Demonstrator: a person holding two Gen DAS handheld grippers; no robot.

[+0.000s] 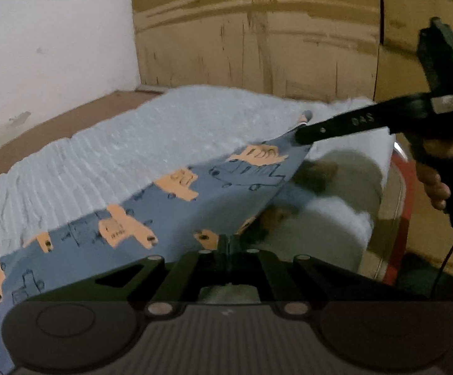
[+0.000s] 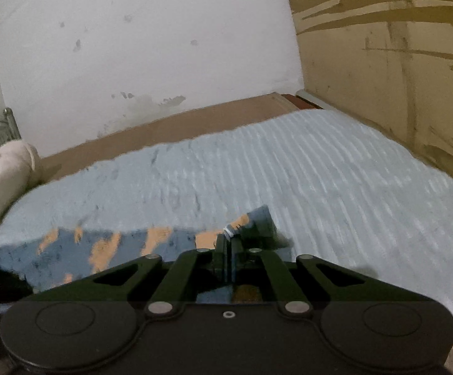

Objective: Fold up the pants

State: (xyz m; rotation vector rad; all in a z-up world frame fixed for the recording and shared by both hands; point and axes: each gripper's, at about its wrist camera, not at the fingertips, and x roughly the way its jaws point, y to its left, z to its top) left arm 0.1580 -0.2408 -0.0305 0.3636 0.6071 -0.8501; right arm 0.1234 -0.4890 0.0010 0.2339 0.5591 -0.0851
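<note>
Blue pants with orange trucks lifted over pale blanket. Left gripper clamped on near edge, right gripper on far corner.

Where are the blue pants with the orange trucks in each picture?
Left wrist view: pants stretch from lower left up to centre right.
Right wrist view: pants lie low, left of centre, above the gripper.
Shared landmark: the ribbed pale blue blanket.
</note>
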